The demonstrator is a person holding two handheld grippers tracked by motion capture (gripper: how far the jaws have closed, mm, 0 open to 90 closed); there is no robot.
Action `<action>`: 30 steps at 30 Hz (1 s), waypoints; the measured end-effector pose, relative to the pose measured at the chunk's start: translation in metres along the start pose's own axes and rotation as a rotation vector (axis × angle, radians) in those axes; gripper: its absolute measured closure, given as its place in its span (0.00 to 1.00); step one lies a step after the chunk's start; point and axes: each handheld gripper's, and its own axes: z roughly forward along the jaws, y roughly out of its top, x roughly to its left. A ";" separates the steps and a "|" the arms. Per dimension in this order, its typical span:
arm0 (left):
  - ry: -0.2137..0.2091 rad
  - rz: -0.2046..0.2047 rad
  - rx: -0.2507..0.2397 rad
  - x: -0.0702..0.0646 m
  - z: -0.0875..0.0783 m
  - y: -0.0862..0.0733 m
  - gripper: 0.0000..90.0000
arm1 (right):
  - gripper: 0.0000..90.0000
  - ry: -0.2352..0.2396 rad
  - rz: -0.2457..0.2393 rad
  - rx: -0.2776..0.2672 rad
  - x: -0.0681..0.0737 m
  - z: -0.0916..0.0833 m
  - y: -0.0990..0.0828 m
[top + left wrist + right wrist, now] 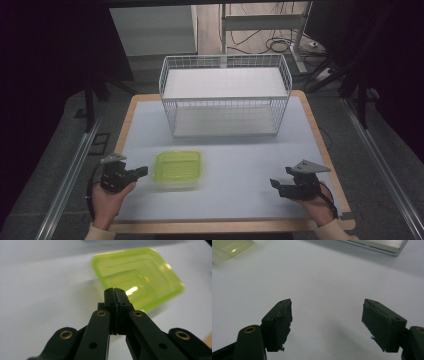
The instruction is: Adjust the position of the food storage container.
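High view shows the green container (178,169) lying on the table (240,160) toward its near left corner, just beside the tips of the left gripper (143,171), whose jaws are pressed together on nothing; the left gripper view has the container (140,277) right past those tips. Each hand comes in from the near edge with its gripper pointing inward, the right gripper (276,186) near the near right corner with jaws spread wide and empty, well apart from the container. Bare tabletop lies between the two grippers, and the white wire basket (225,95) stands at the far edge.

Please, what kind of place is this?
Probably a lab or workshop set up for recording. A table with a white mat stands among dark screens, with loose cables on the floor and metal rails beside it.
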 end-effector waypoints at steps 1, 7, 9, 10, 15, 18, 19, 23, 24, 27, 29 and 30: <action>0.005 -0.010 0.003 0.004 0.002 0.001 1.00 | 0.27 0.000 -0.001 0.000 0.000 0.000 0.000; 0.023 -0.032 0.028 0.021 0.016 0.010 1.00 | 0.27 -0.001 0.000 0.004 -0.001 0.002 0.000; 0.034 -0.029 0.043 0.023 0.020 0.010 1.00 | 0.27 -0.001 0.000 0.004 -0.001 0.002 0.000; 0.037 -0.028 0.049 0.023 0.021 0.010 1.00 | 0.27 -0.003 -0.002 0.005 -0.001 0.002 0.000; 0.020 -0.052 0.084 0.029 0.027 0.002 1.00 | 0.27 -0.004 -0.004 0.002 -0.001 0.001 0.000; 0.005 -0.068 0.098 0.032 0.033 0.000 1.00 | 0.27 -0.003 -0.005 0.005 0.000 0.002 0.000; -0.001 -0.071 0.102 0.033 0.035 -0.001 1.00 | 0.27 -0.003 -0.006 0.006 0.000 0.002 0.000; -0.018 -0.079 0.107 0.033 0.039 -0.001 1.00 | 0.27 -0.006 -0.009 0.008 0.000 0.003 0.000; -0.022 -0.079 0.110 0.033 0.040 -0.001 1.00 | 0.27 -0.006 -0.010 0.009 0.000 0.003 0.000; -0.029 -0.075 0.116 0.031 0.042 -0.001 1.00 | 0.27 -0.007 -0.011 0.008 0.000 0.002 0.000; -0.035 -0.072 0.121 0.030 0.044 -0.001 1.00 | 0.27 -0.007 -0.011 0.007 0.000 0.002 0.000; -0.038 -0.070 0.125 0.029 0.046 0.000 1.00 | 0.27 -0.007 -0.012 0.008 0.000 0.002 0.000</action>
